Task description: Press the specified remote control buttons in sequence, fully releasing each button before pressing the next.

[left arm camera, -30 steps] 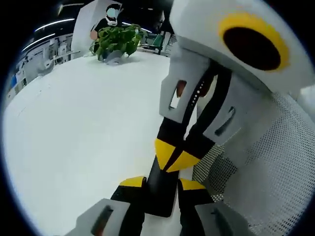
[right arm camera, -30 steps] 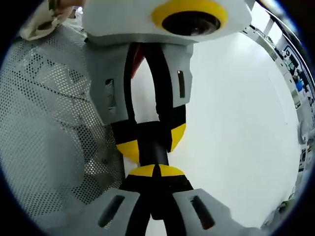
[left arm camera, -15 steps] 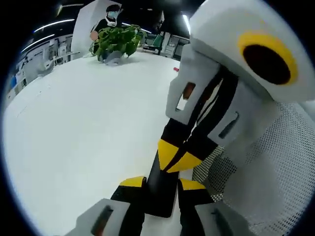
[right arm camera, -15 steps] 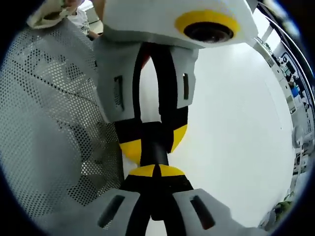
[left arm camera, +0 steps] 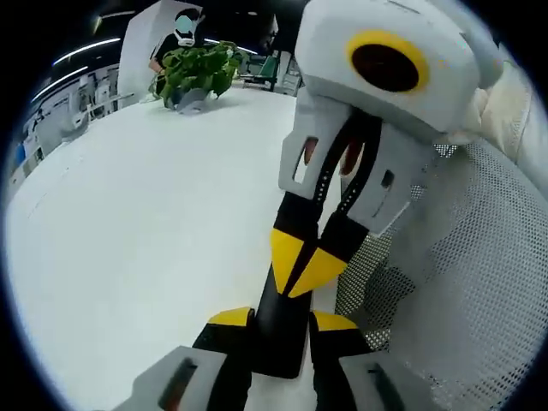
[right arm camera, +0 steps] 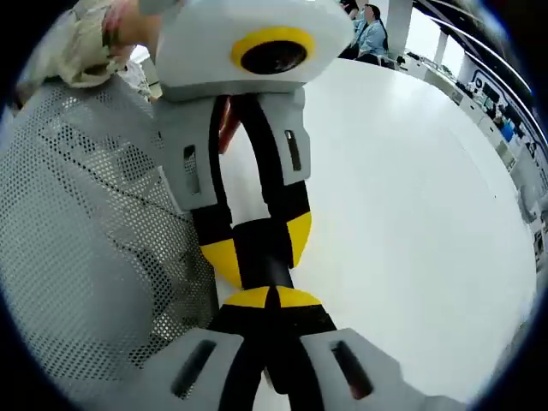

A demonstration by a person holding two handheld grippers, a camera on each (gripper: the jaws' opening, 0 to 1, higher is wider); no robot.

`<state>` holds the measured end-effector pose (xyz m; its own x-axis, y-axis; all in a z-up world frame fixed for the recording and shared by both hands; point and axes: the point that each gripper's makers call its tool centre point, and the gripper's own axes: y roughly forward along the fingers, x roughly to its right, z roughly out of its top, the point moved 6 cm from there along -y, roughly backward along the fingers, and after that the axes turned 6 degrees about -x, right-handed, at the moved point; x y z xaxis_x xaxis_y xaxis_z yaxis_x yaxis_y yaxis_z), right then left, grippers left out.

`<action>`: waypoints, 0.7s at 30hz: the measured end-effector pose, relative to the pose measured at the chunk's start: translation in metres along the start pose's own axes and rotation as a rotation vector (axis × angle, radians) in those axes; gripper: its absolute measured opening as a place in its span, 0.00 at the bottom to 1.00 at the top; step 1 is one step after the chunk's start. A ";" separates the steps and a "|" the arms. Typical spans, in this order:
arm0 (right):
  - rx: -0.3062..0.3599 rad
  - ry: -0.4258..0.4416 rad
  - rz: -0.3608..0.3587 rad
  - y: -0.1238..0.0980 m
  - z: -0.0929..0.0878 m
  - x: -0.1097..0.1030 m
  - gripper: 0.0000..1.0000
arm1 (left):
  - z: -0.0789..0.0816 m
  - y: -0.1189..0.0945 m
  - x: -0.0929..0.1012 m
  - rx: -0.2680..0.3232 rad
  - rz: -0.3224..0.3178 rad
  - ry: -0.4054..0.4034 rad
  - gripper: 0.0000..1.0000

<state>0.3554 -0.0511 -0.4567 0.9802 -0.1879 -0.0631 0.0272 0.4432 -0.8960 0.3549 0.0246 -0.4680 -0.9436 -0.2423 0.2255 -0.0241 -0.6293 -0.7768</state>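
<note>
Remote control (left arm camera: 278, 338), where does it sit?

Closest to the lens in the left gripper view, a slim black bar clamped between the yellow-tipped jaws of the left gripper (left arm camera: 281, 318), over the near part of the white table (left arm camera: 128, 214). Whether its underside touches the table I cannot tell.

And from the other side?

In the right gripper view the same remote control (right arm camera: 261, 257) runs up the middle, with the left gripper (right arm camera: 259, 248) reaching down from the top and one yellow pad on each side of it.

What about the right gripper?

The right gripper (right arm camera: 270, 298) has its jaws pressed together, the two yellow tips meeting with no gap, and they lie against the black remote. In the left gripper view the right gripper (left arm camera: 301, 265) comes in from the upper right with its tips closed on the bar just past the left jaws. The buttons are hidden, so I cannot tell which one is under it.

Anything beside them?

A white mesh sleeve (left arm camera: 454, 291) right next to the grippers, also seen in the right gripper view (right arm camera: 86, 231).

Farther off?

A potted plant (left arm camera: 197, 73) at the table's far edge, with a person (left arm camera: 181, 34) behind it. Two more people (right arm camera: 368, 30) sit beyond the far edge in the right gripper view.
</note>
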 end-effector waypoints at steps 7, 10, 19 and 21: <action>0.017 -0.012 0.014 0.000 0.001 -0.001 0.00 | 0.001 0.000 0.000 -0.013 0.007 0.020 0.25; 0.015 -0.067 0.006 0.000 0.001 -0.002 0.00 | 0.001 0.001 0.001 -0.027 0.015 0.040 0.25; -0.009 -0.152 -0.001 -0.003 -0.003 -0.004 0.12 | 0.002 0.002 0.001 -0.031 0.022 0.051 0.25; -0.013 -0.139 -0.016 -0.004 -0.006 0.001 0.18 | 0.002 0.002 0.001 -0.033 0.023 0.055 0.25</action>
<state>0.3554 -0.0587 -0.4562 0.9974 -0.0715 0.0116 0.0413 0.4292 -0.9022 0.3546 0.0220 -0.4684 -0.9608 -0.2144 0.1756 -0.0126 -0.5991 -0.8006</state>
